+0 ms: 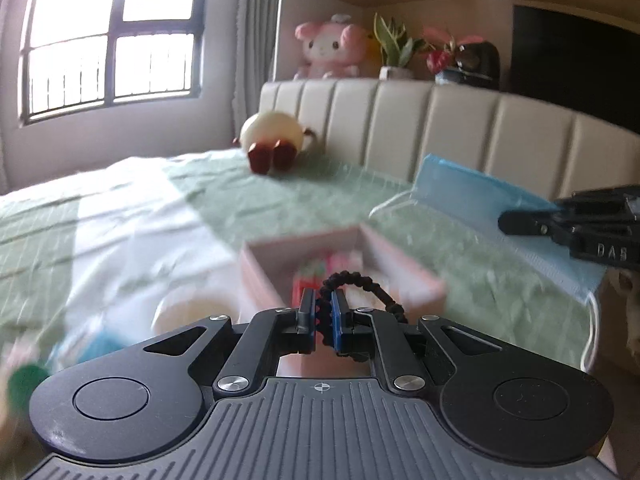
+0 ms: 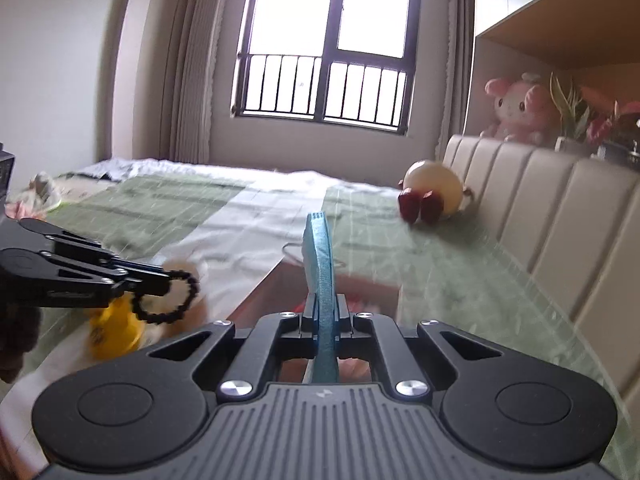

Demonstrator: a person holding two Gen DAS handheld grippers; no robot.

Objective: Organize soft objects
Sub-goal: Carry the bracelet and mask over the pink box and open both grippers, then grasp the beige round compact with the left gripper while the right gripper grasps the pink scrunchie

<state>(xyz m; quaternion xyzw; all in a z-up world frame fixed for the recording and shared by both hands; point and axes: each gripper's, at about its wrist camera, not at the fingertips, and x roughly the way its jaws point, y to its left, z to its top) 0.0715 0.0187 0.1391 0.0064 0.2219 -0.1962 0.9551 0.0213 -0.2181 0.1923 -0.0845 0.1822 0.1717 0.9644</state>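
While left fingers (image 1: pixel 323 312) clamp a black hair tie (image 1: pixel 362 284), right fingers (image 2: pixel 323 312) pinch a blue mask (image 2: pixel 320 256) above the bed (image 2: pixel 420 264).

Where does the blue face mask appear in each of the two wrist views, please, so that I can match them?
Left wrist view: the blue face mask hangs at right of centre, pinched by the right gripper at the edge.
Right wrist view: the mask stands edge-on at centre, clamped in that gripper.
Shared landmark: the cream round plush toy by the headboard.
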